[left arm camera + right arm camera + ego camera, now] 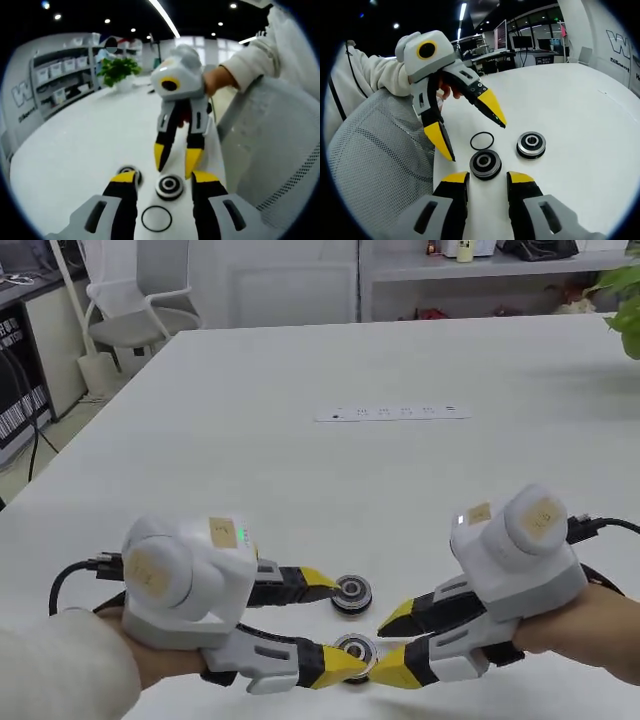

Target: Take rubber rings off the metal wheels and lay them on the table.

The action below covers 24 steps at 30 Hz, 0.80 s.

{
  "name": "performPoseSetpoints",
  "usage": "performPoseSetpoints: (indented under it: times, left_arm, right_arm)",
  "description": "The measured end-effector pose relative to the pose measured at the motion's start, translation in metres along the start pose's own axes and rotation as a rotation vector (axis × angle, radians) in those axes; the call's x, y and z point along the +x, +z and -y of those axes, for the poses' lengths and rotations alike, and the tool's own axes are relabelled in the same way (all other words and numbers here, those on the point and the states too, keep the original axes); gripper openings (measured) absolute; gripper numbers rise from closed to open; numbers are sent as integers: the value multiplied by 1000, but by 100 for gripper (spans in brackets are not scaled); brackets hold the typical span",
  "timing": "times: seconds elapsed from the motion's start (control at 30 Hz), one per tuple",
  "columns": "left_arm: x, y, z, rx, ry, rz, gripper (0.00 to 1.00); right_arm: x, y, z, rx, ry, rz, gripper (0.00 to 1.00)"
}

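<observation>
Left gripper and right gripper gape empty around the lower-centre wheel. Pin it, then peel its rubber ring off evenly.

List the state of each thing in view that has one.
Left gripper: open, empty.
Right gripper: open, empty.
Ring: loose, lying flat.
Near wheel: flat, ungripped, between both grippers.
Far wheel: flat, ungripped, off to the side.
</observation>
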State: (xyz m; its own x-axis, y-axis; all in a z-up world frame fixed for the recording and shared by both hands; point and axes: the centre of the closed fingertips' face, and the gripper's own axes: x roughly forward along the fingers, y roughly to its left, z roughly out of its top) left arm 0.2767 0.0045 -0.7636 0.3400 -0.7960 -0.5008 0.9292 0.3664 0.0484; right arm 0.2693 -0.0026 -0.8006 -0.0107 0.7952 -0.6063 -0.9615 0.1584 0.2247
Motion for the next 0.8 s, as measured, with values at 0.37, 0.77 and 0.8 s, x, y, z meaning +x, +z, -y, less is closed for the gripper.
performPoseSetpoints:
  times: [0.37, 0.77, 0.8]
  left_arm:
    - [8, -13, 1, -31, 13, -26, 34]
    - [15, -19, 10, -19, -2, -52, 23]
    - [16, -22, 10, -15, -3, -60, 22]
  right_arm:
    - [5, -4, -2, -35, 7, -22, 24]
    - [8, -7, -3, -56, 8, -37, 20]
    - [8, -7, -3, -56, 8, -37, 20]
